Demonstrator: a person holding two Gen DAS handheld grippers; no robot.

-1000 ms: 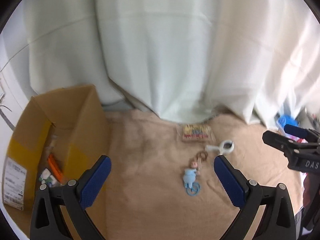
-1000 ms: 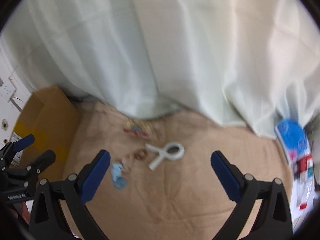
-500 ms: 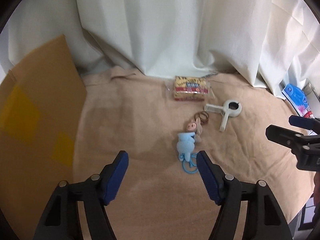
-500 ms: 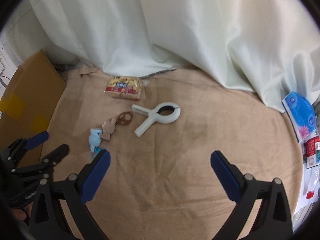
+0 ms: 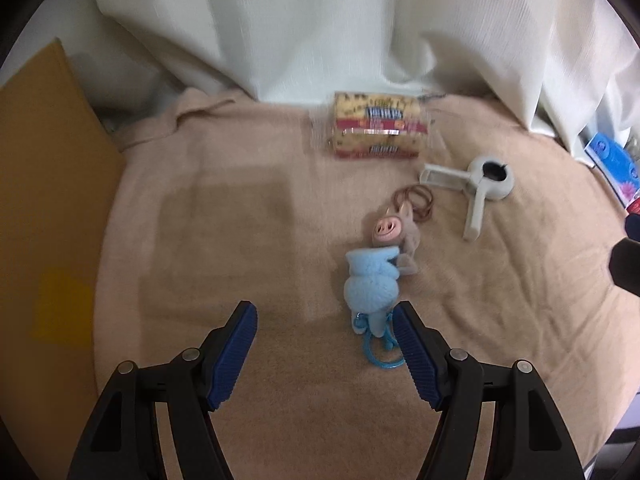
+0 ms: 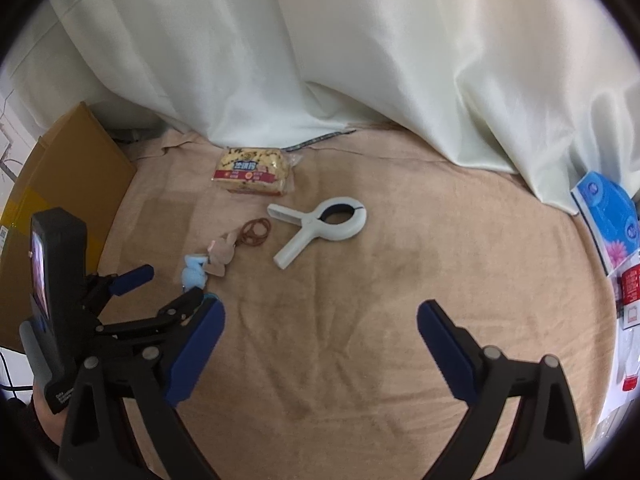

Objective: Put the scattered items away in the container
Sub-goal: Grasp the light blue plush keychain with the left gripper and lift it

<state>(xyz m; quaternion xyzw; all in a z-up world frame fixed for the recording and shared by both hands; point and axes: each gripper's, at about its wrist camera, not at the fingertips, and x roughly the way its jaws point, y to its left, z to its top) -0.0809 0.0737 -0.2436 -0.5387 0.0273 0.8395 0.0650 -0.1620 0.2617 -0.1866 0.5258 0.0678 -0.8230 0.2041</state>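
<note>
Fluffy blue plush (image 5: 372, 286) looks light and squishy; I'd pinch its round body. Left gripper (image 5: 326, 350) jaws apart, right gripper (image 6: 320, 344) too.

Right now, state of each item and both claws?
left claw: open, low over the towel, beside the plush keychain
right claw: open, empty
plush keychain: lying on the towel, not gripped
white clip: closed, lying flat
rubber bands: loose pile by the plush
snack pack: sealed, lying flat
cardboard box: at the left edge, inside hidden
</note>
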